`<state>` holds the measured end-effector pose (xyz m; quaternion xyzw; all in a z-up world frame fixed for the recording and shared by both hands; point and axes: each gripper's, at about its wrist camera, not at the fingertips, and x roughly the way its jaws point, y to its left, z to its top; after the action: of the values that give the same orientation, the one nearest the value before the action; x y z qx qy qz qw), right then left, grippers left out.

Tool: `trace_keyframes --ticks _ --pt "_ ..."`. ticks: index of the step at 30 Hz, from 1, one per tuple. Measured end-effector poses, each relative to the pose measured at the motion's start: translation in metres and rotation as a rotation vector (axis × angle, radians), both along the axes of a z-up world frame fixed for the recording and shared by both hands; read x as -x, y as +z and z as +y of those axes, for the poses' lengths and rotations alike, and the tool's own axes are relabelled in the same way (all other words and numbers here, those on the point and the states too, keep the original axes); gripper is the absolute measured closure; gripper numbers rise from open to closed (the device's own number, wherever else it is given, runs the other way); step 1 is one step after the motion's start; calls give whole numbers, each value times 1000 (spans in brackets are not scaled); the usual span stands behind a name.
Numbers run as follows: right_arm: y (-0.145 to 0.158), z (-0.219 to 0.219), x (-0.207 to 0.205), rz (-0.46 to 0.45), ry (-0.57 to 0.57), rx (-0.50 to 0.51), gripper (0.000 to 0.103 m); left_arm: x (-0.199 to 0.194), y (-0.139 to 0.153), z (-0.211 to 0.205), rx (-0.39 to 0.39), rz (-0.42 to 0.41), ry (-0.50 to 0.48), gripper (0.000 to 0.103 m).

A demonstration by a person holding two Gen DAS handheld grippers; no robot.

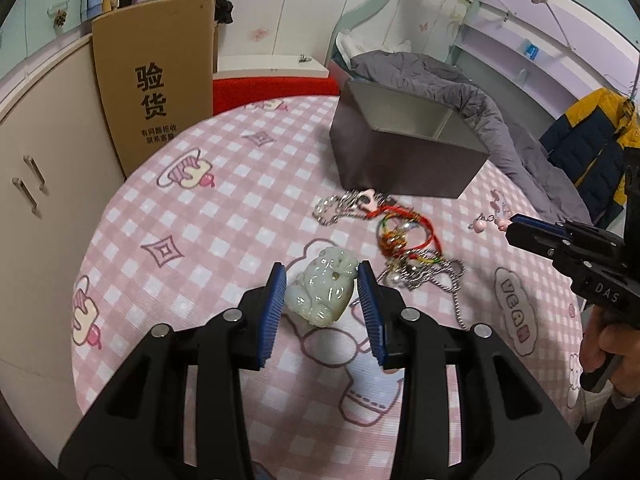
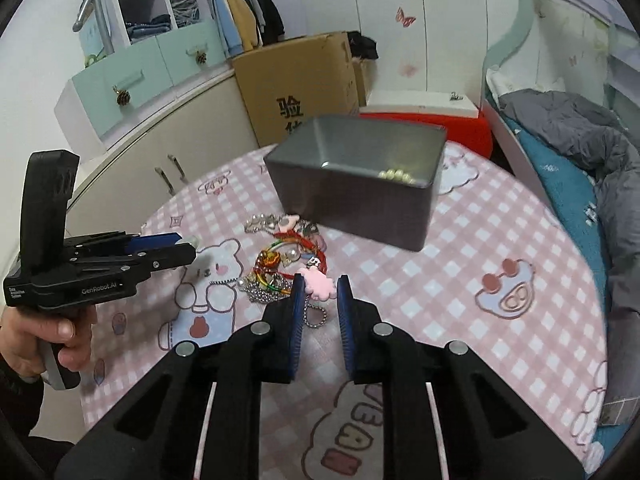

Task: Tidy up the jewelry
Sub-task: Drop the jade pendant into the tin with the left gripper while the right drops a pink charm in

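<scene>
Left wrist — jade pendant (image 1: 323, 285) between pads (image 1: 275, 312)

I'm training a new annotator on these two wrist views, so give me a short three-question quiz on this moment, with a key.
1. True or false: the left claw is clamped tight on the jade pendant.
2. Multiple choice: what shows inside the grey tin box? A) red cord B) pearl beads C) nothing
3. Fill in: the pink charm sits near the tips of the ____ claw.

Key:
1. False: the pads stand apart on either side of the pendant, with gaps showing.
2. B: pearl beads lie in the far corner.
3. Right: the right claw is open around it.
</scene>
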<state>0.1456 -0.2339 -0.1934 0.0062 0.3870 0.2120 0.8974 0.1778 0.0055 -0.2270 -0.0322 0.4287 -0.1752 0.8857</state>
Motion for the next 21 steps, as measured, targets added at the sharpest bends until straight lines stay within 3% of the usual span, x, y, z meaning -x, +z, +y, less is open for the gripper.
trace_keyframes --ticks 6,12,15,21 --pt "28 -3 -7 -53 -20 -15 88 -4 32 -13 21 -53 -42 67" --pt "70 -8 -37 -124 -52 -22 88 -36 83 -43 26 -157 -94 67" --pt "82 -13 -60 -118 -69 -33 88 -64 102 -60 55 -166 -120 67" --pt "80 -19 -101 -66 -102 -35 88 -100 112 -86 85 -136 -146 67"
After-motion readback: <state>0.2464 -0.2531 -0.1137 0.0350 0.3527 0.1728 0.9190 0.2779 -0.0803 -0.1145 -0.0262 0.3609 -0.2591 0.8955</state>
